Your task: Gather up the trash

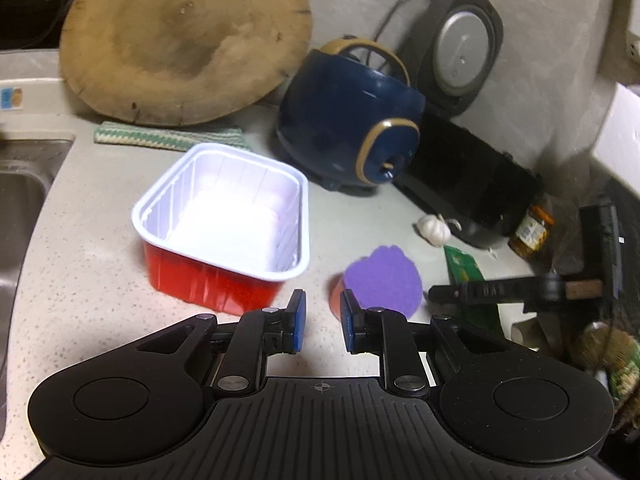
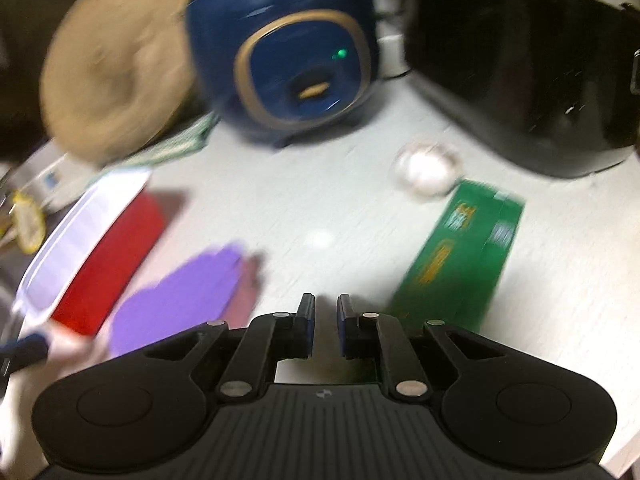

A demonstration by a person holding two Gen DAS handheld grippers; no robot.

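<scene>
- The left gripper [image 1: 323,322] hung over the pale speckled countertop [image 1: 100,272], its blue-padded jaws a modest gap apart with nothing between them.
- Ahead and to its left stood the rectangular plastic tray, red outside and white inside [image 1: 224,216]; its inside looked bare, though glare washed out the floor.
- Just beyond its right fingertip lay the small pinkish cup with a purple foil lid [image 1: 384,280], tipped on its side, so what it held could not be told.
- The right gripper [image 2: 325,330] was closed to a narrow slit with nothing gripped.
- The flat green cardboard box [image 2: 460,256] lay just right of its fingertips, and a white garlic bulb [image 2: 426,170] sat beyond that.
- A dark blue rice cooker with gold trim [image 2: 280,52] stood further ahead.
</scene>
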